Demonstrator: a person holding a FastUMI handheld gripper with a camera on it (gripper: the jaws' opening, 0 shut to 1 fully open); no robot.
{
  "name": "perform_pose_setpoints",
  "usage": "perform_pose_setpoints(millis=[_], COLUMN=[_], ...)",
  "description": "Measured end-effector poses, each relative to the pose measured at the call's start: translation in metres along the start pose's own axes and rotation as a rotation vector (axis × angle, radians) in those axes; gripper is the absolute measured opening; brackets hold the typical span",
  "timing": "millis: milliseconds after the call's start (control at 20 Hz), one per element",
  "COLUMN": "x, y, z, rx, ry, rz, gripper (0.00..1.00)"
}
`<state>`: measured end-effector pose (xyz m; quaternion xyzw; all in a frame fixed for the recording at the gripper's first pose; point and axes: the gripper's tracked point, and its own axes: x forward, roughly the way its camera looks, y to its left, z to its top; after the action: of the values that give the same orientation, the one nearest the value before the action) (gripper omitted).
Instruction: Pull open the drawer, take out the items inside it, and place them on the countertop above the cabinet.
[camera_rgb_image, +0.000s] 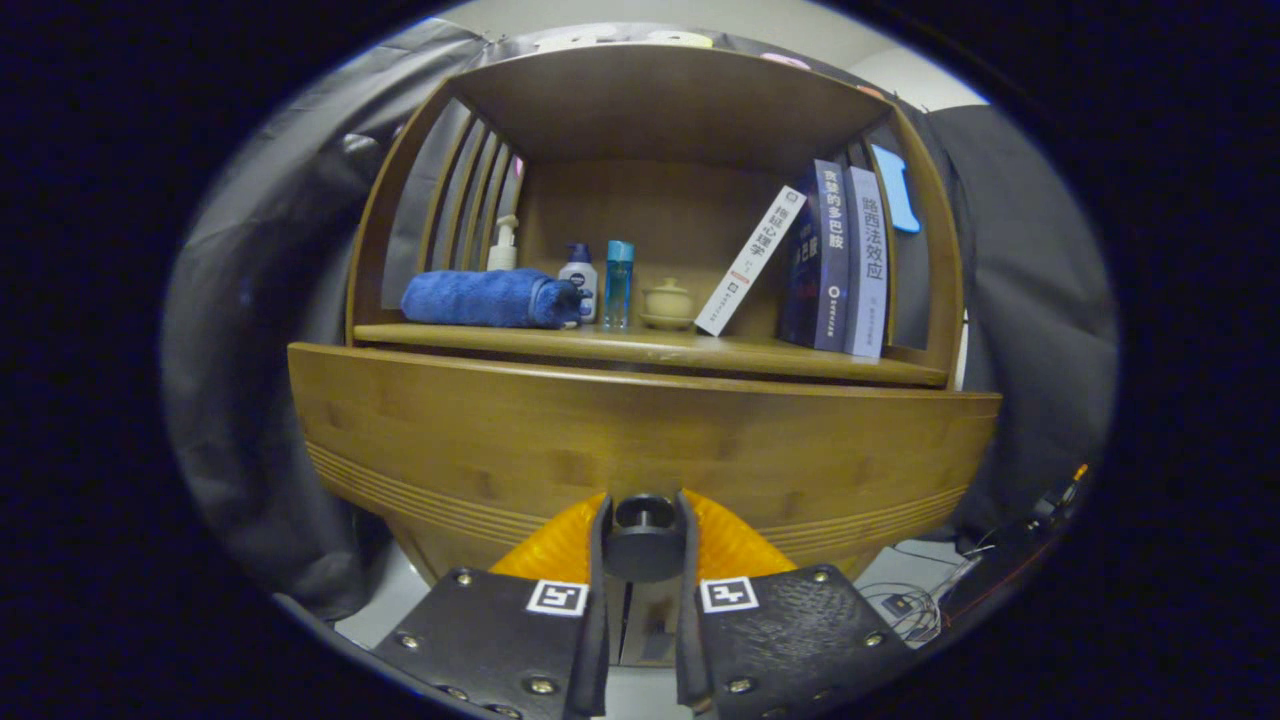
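A wooden cabinet fills the view, with its drawer front close ahead of me. A round dark knob sticks out of the drawer's lower middle. My gripper is shut on that knob, one finger pressing on each side of it. The inside of the drawer is hidden behind its front. Above the drawer runs the countertop, which forms the floor of an open shelf.
On the countertop lie a rolled blue towel, a pump bottle, a small white bottle, a blue tube, a small lidded pot and three books. Cables lie on the floor at the right.
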<state>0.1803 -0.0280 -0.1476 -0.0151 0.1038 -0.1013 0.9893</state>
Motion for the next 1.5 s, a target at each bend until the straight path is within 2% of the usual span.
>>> perform_pose_setpoints(millis=[450, 800, 950, 1000, 1050, 1200, 1350, 1500], x=[-0.088, -0.111, -0.124, -0.132, -0.146, -0.167, -0.167, -0.153], y=[0.000, 0.010, 0.009, 0.008, 0.011, 0.014, 0.020, 0.023], z=[-0.022, -0.021, -0.010, 0.005, -0.001, 0.023, 0.024, 0.050], rx=[0.034, 0.093, 0.071, 0.055, 0.024, -0.065, -0.028, 0.041], ry=[0.051, 0.082, 0.050, -0.009, -0.034, -0.075, -0.035, 0.000], rz=[0.058, 0.091, 0.092, 0.085, 0.090, 0.110, 0.155, 0.200], gripper=[0.27, 0.27, 0.26, 0.26, 0.14, 0.13, 0.13, 0.14])
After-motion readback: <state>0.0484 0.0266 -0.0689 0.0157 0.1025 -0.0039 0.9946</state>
